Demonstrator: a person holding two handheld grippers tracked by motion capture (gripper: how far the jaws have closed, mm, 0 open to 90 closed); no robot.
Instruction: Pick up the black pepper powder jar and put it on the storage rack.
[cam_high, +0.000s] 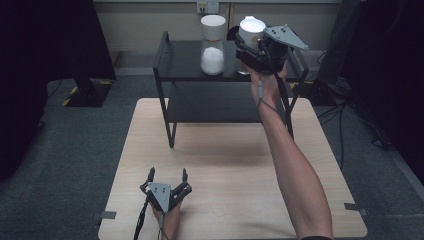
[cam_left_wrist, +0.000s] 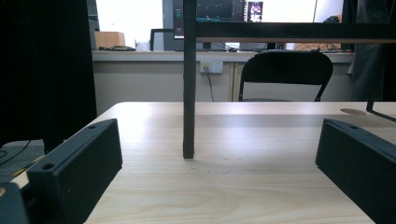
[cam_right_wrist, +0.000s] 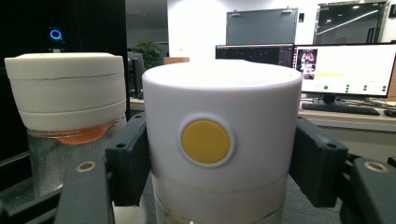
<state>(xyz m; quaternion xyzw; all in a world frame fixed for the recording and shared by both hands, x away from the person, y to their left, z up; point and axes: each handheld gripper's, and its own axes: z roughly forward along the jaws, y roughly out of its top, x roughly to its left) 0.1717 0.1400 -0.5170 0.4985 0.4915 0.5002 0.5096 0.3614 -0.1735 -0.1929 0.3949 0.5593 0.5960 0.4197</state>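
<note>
While the right gripper (cam_high: 250, 42) clamps the white lid of a jar (cam_right_wrist: 222, 140) on the top deck of the black shelf (cam_high: 185, 60), the step in hand looks like either setting that jar down or lifting it off. Jaws press on both sides of the lid, yellow dot (cam_right_wrist: 206, 141) facing the gripper's camera.

Second jar (cam_high: 212, 45), white lid, white powder in the lower part, stands on the same deck just left of the held one. The two are close, apparently not touching.

To do it well, my judgement: keep the jar upright, move it straight up or down, stay clear of the neighbour. The grip is on the lid only, so the glass body could slip or the lid loosen; go slowly.

Right forearm reaches long across the tabletop (cam_high: 225, 165), wrist level with the shelf's top, gripper roughly horizontal.

Left gripper (cam_high: 167, 182) rests on the tabletop well short of the shelf, jaws spread, nothing between them, pointing toward the shelf's front leg (cam_left_wrist: 188, 93).
</note>
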